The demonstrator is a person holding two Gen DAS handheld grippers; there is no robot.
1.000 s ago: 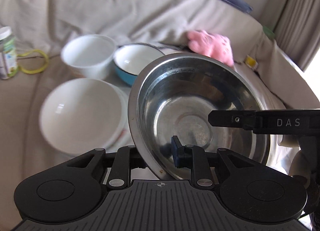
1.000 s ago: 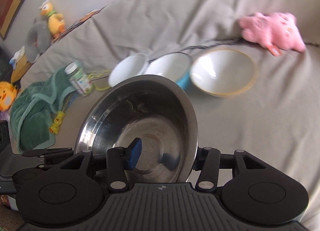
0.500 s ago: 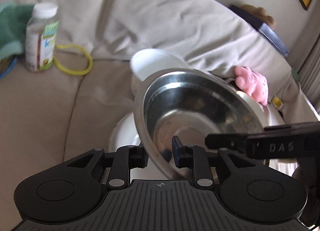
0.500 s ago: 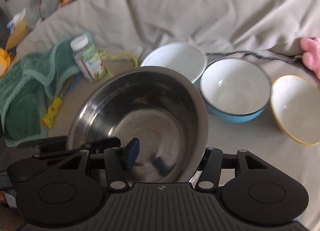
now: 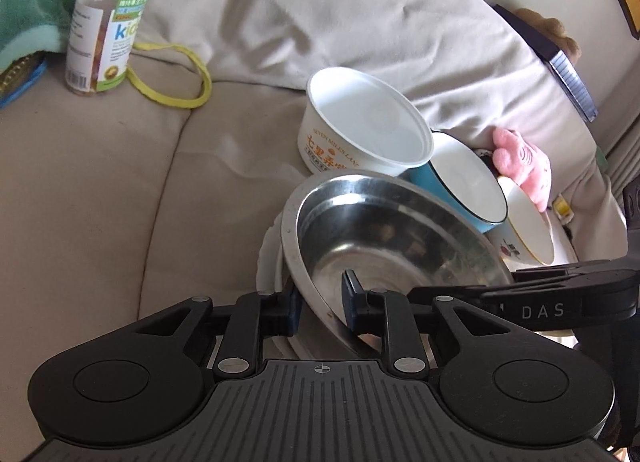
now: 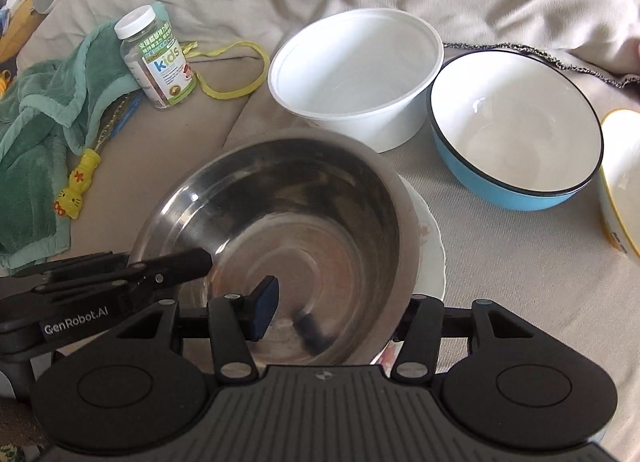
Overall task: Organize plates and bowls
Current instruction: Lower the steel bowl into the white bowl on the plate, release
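Both grippers hold one steel bowl (image 5: 396, 238) by its rim, directly over a white plate (image 6: 430, 258) on the sofa seat. My left gripper (image 5: 322, 304) is shut on the bowl's left rim. My right gripper (image 6: 340, 308) spans the near right rim of the steel bowl (image 6: 288, 222), one pad inside and one outside. Behind stand a white paper bowl (image 6: 356, 74), a blue bowl (image 6: 516, 126) and a yellow-rimmed bowl (image 6: 622, 178). They also show in the left wrist view: the paper bowl (image 5: 360, 126), the blue bowl (image 5: 460, 186), the yellow-rimmed bowl (image 5: 528, 230).
A vitamin bottle (image 6: 158, 58), a yellow loop strap (image 6: 236, 74) and a green towel (image 6: 44, 122) lie at the left on the beige sofa. A pink plush toy (image 5: 520, 158) sits behind the bowls. The sofa backrest rises close behind.
Both grippers have carried the steel bowl down and to the left, over the white plate, which it now covers. The other bowls have not moved.
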